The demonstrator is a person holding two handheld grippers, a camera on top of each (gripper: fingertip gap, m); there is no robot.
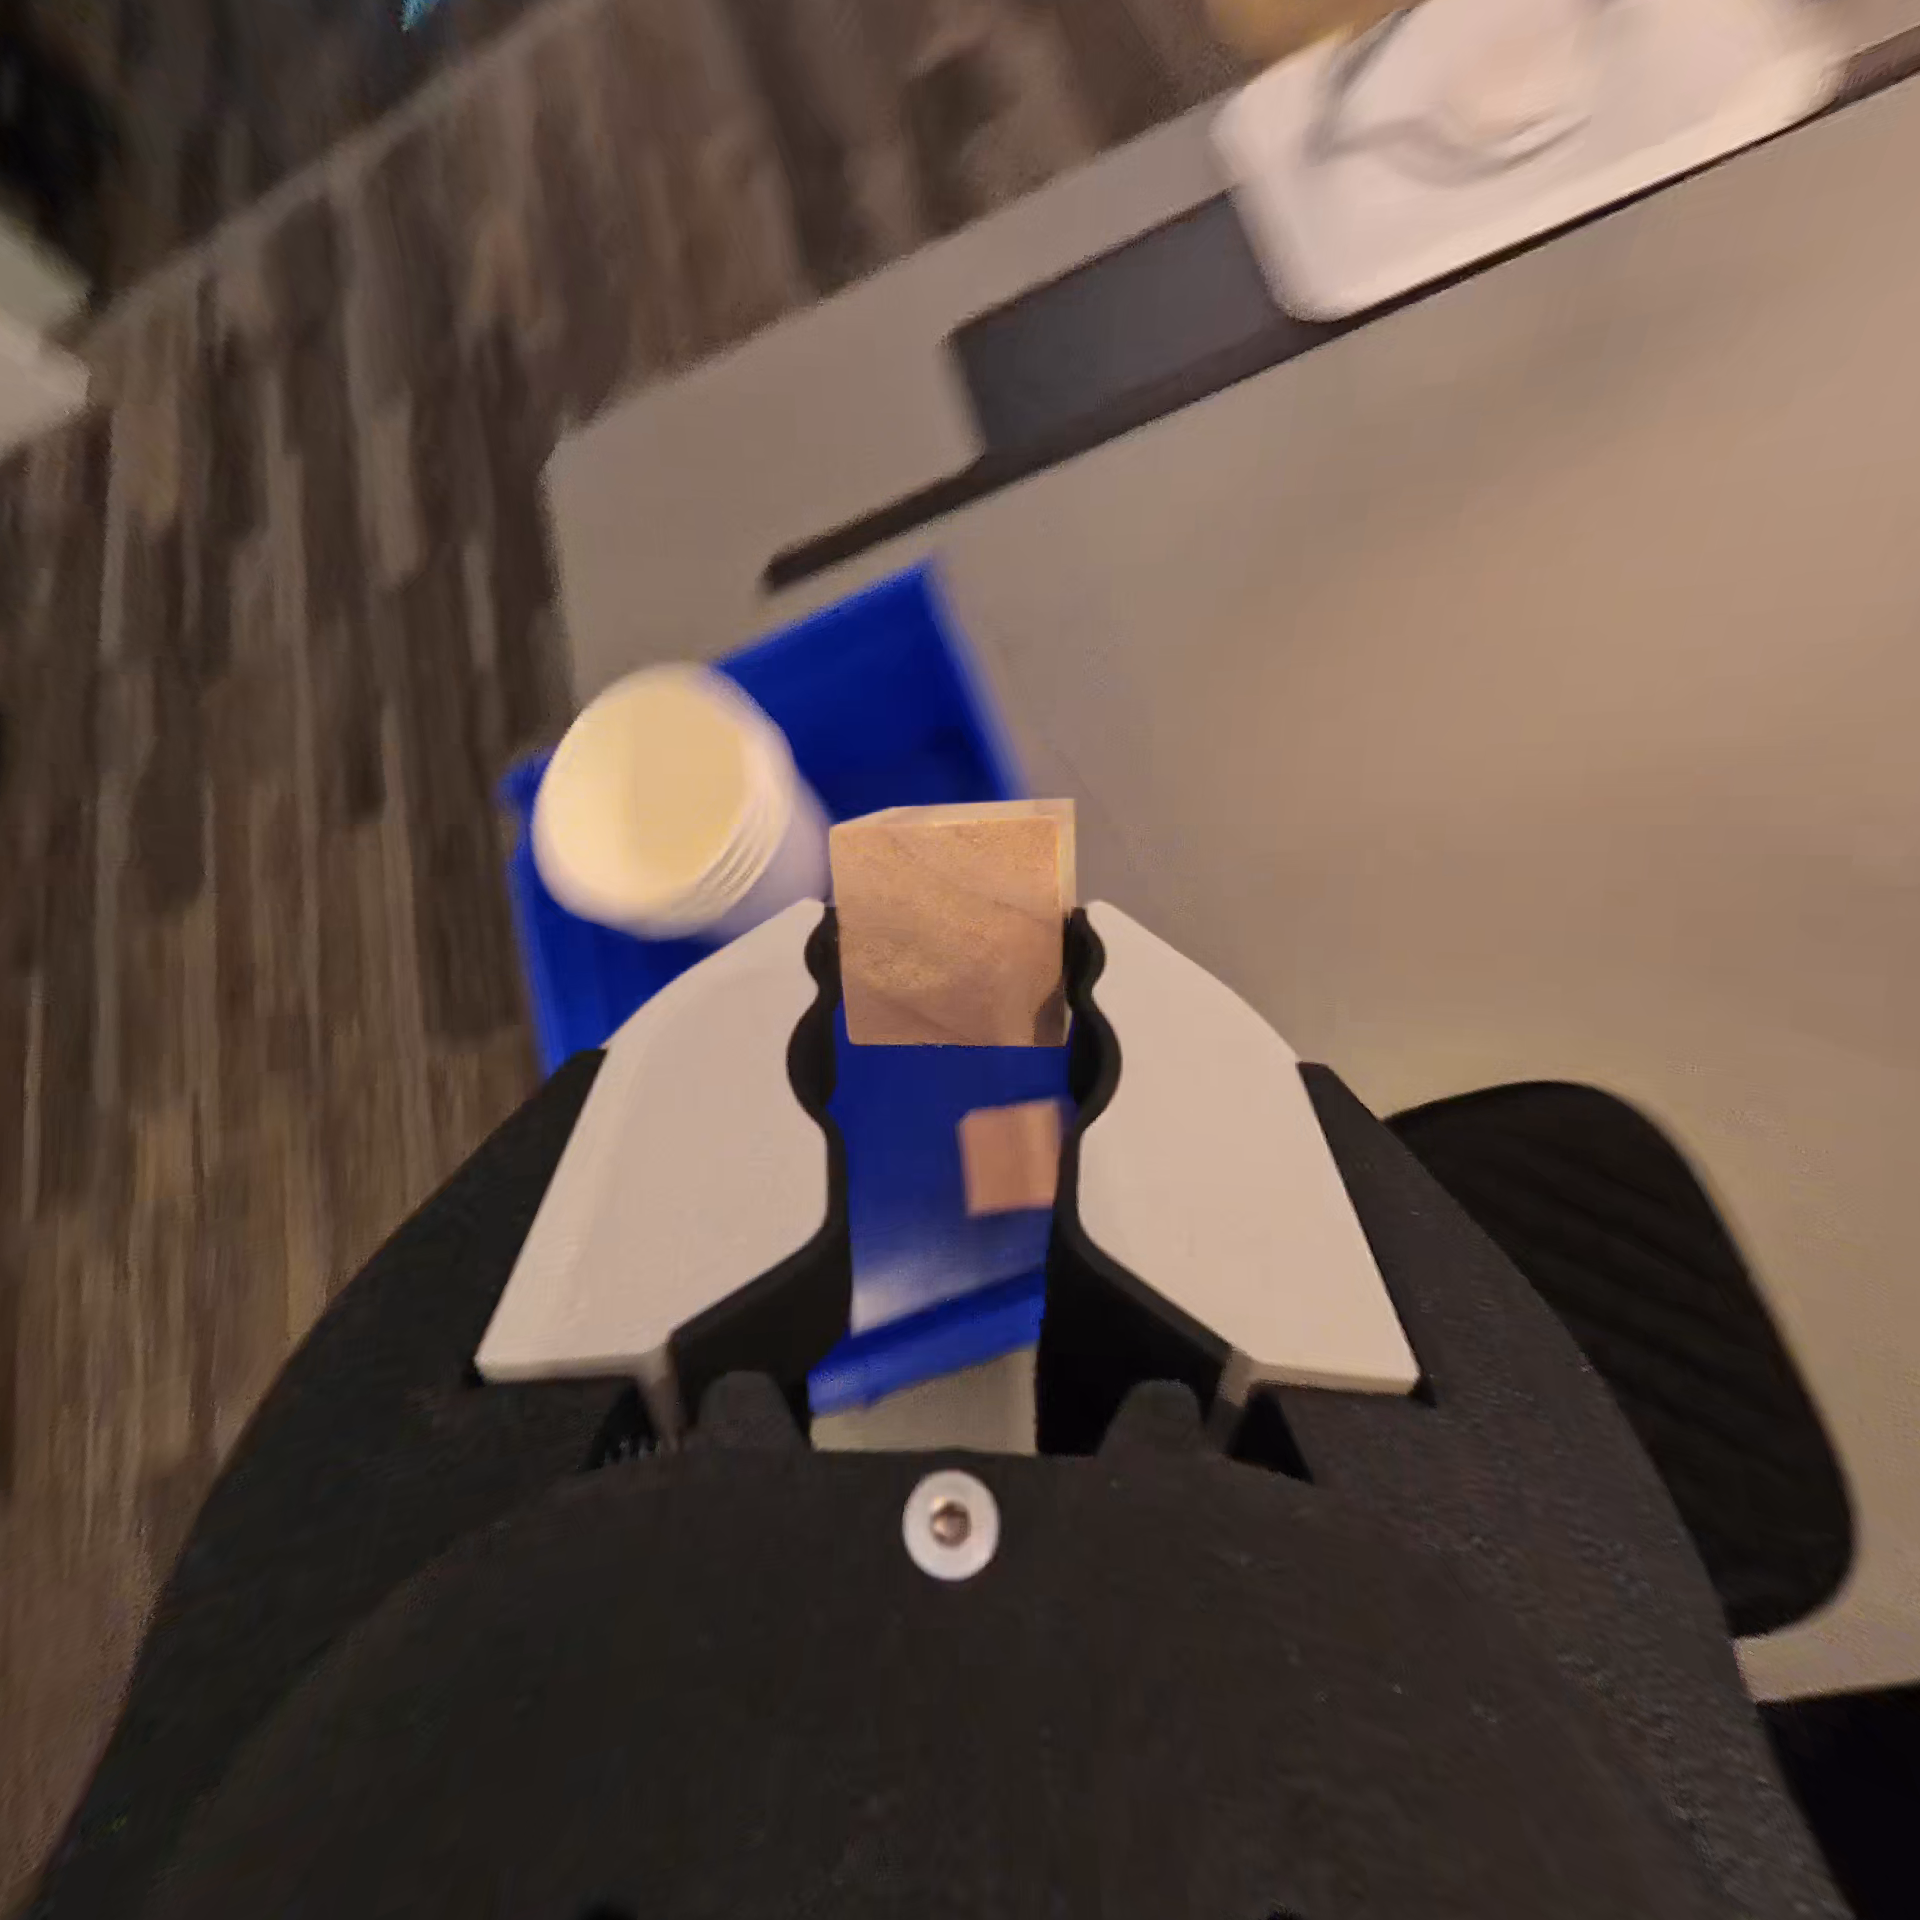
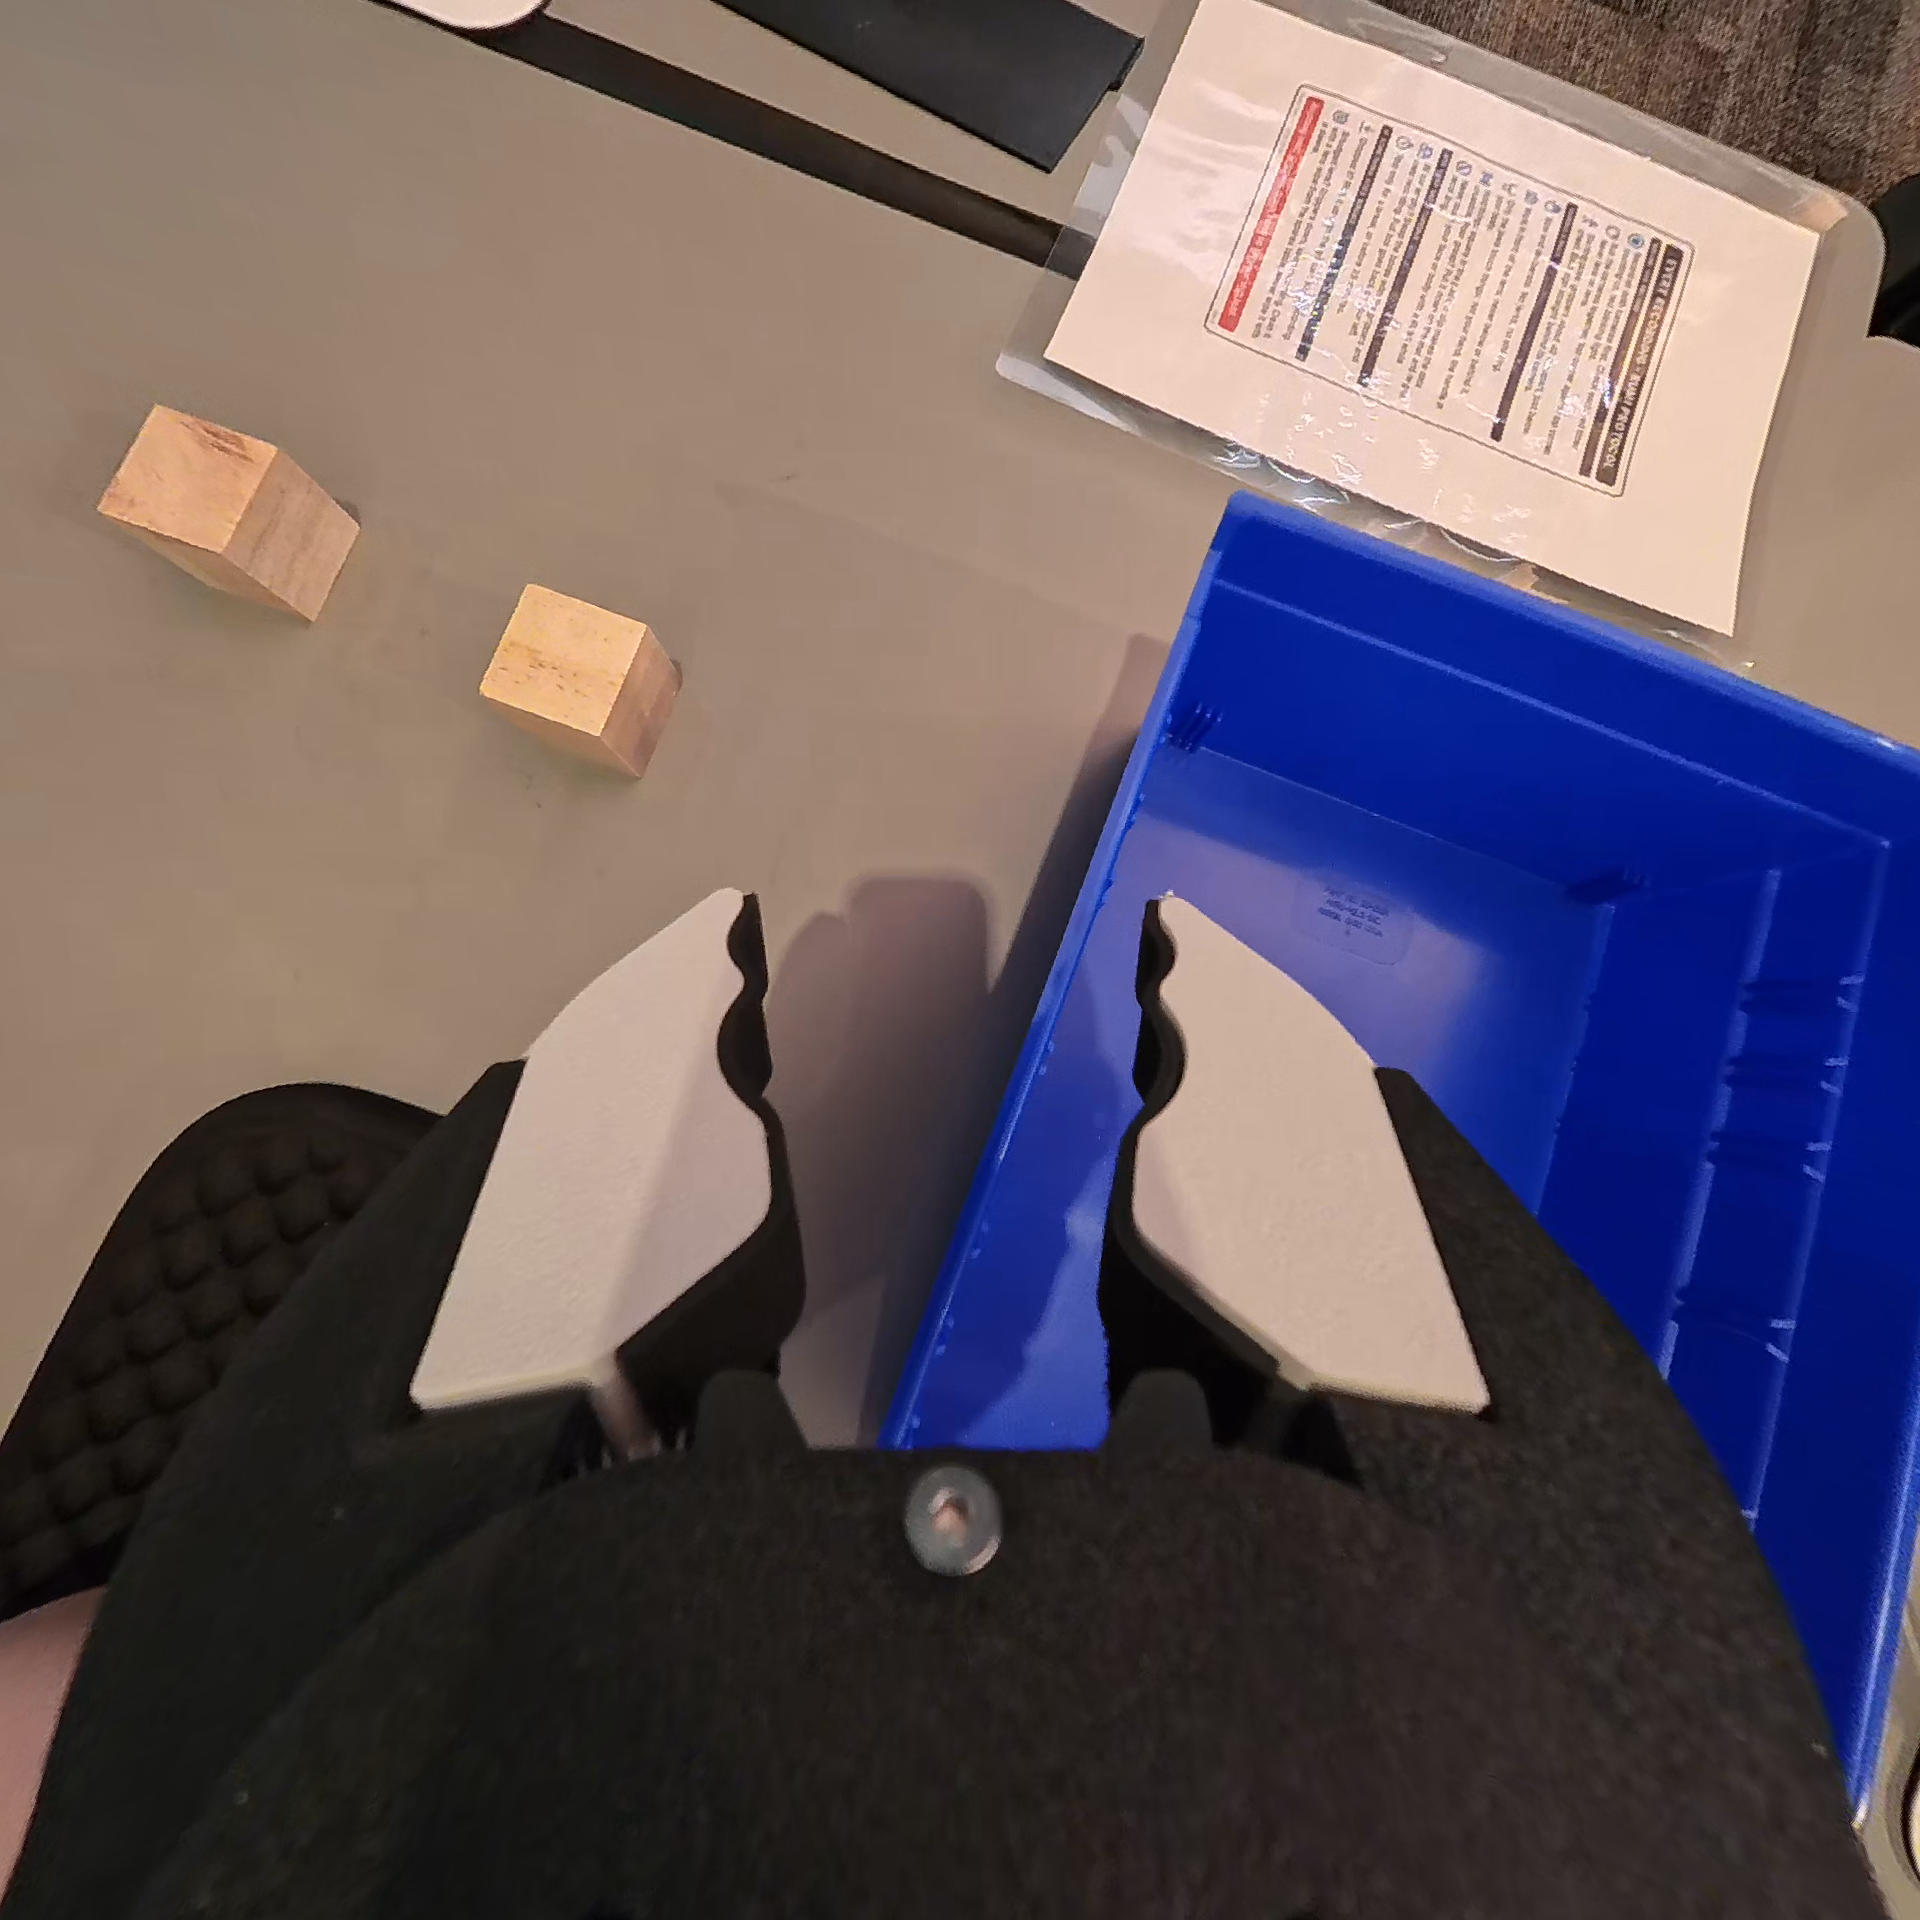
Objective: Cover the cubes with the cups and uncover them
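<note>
Blue bin (image 1: 883, 707) with cups (image 1: 665, 800), cube (image 1: 1008, 1158); left gripper (image 1: 951, 935) clamping a block (image 1: 945, 925), right gripper (image 2: 951, 914) spread.

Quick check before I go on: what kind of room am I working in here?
Probably an office or lab work area: a plain grey table over patterned carpet, with a blue storage bin, a laminated instruction sheet and a black chair seat beside the table.

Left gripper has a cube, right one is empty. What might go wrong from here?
The left gripper pinches the wooden cube only at its fingertips, and the view is motion-blurred, so it may slip. The stack of cups leans over the blue bin's edge and may topple. The open right gripper straddles the bin wall and may snag it.
</note>
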